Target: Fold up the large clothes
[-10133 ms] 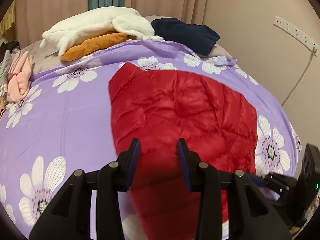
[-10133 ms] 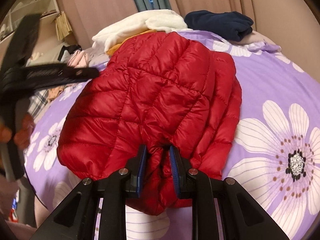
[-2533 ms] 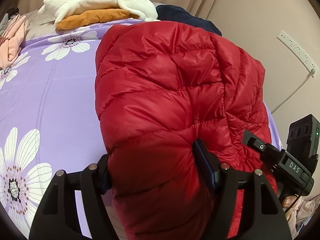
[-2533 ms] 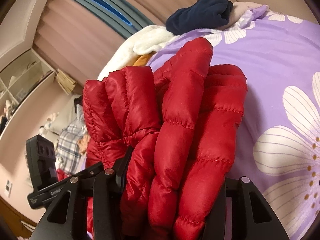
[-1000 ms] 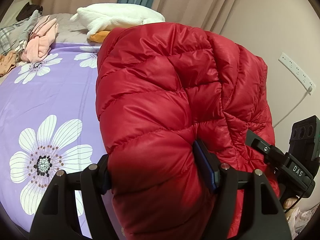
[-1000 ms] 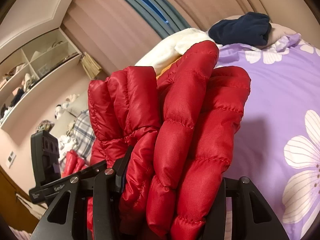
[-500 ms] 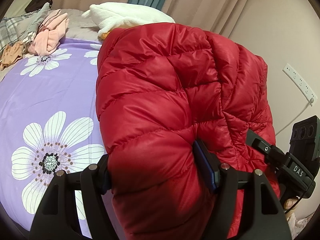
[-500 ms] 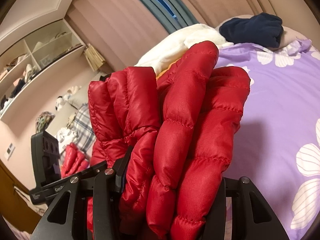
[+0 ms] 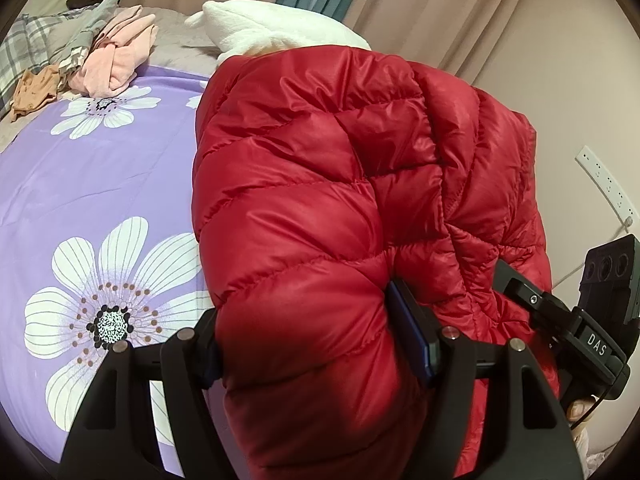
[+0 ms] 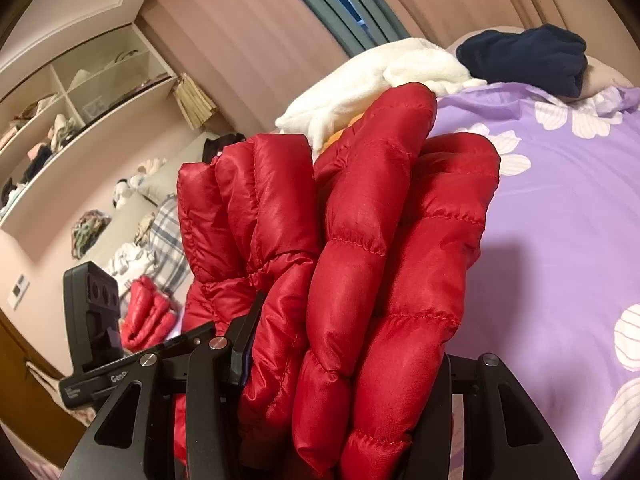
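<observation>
A bed under a purple cover with white flowers fills the lower part of both views. Above it, lifted off the cover, hangs the red jacket, a quilted puffer folded into a thick bundle and held between the two grippers.

The left gripper is clamped on the near end of the jacket: the padded bulk is squeezed between its jaws, bulging over and hiding the left finger, while the blue pad of the right finger presses into a seam. From there the jacket runs up and away from the camera, its far edge covering part of a white fleece at the head of the bed.

The right gripper is clamped on the jacket's other side, where several stacked layers stand up like fat ribs between its jaws, filling the gap fully. In the right wrist view the left gripper's body shows at lower left, beside the bundle.

The jacket's shell is glossy, stitched in puffed channels, creased where the pads bite.

Further back lie a navy garment beside the fleece, a pink garment and plaid cloth near the bed's far left corner, and shelves on the wall.
</observation>
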Motion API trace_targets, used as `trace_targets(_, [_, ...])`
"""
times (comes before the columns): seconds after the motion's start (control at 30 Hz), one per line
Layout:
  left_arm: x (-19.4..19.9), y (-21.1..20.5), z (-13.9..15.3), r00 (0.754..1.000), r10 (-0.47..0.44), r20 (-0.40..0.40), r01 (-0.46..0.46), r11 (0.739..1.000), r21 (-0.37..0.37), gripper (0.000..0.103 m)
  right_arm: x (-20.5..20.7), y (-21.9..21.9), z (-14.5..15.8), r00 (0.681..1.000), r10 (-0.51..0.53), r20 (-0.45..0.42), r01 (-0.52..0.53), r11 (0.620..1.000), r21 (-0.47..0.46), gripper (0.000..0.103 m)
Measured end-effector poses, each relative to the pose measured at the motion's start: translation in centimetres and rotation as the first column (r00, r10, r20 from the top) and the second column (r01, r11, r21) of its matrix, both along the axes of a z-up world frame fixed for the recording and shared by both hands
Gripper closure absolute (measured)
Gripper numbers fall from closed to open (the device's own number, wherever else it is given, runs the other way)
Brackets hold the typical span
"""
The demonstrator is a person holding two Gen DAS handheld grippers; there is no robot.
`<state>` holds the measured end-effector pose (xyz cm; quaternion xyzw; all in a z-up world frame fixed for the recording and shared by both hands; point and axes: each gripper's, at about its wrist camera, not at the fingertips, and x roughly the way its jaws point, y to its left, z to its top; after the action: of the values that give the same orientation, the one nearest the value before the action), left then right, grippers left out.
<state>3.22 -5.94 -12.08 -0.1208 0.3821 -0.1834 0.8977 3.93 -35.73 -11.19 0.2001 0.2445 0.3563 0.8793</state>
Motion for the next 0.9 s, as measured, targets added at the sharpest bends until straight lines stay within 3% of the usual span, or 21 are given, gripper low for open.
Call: trace_targets(0.9, [-2.3, 0.7, 0.2, 0.997, 0.067, -0.024, -0.068, 0.997, -0.031, 0.033, 0.7, 1.1, 0.4, 0.999, 0.047, -0.006, -0.048, 0.998, -0.038, 0.054])
